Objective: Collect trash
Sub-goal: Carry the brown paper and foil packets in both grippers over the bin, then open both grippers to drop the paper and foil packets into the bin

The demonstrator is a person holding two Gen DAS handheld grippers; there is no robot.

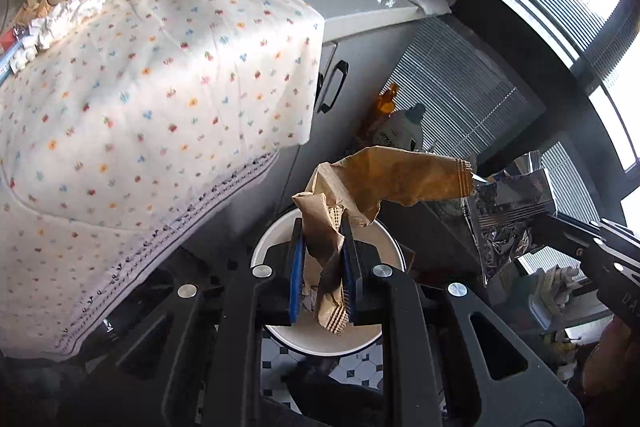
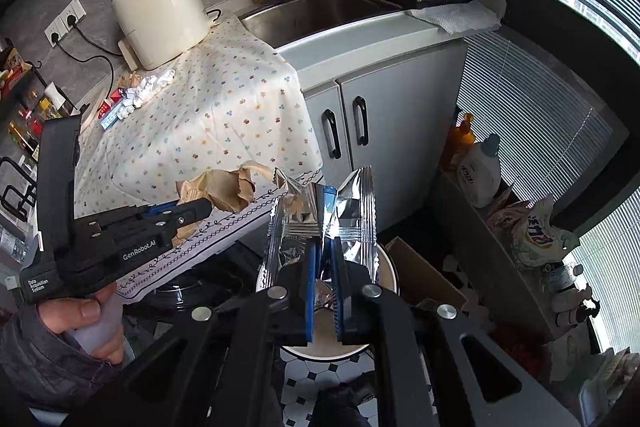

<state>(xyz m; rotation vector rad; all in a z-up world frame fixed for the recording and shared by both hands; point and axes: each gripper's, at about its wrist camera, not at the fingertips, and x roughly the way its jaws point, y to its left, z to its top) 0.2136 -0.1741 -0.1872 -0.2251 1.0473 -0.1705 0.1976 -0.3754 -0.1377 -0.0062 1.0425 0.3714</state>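
My left gripper (image 1: 322, 223) is shut on a crumpled brown paper bag (image 1: 384, 183) and holds it above a white round bin (image 1: 276, 231) on the floor. The bag also shows in the right wrist view (image 2: 220, 189), held by the left gripper (image 2: 200, 207). My right gripper (image 2: 325, 247) is shut on a silver foil wrapper (image 2: 304, 223), above the same bin (image 2: 390, 267). The wrapper also shows in the left wrist view (image 1: 508, 215), at the right. More trash lies on the counter: crumpled foil (image 2: 154, 83) and white pills (image 2: 128, 107).
A flowered cloth (image 2: 224, 107) hangs over the counter edge to the left. A cream appliance (image 2: 160, 11) stands behind it, a sink (image 2: 316, 11) beyond. Grey cabinet doors (image 2: 360, 123) are behind the bin. Bottles (image 2: 480, 167) and bags stand on a low shelf at the right.
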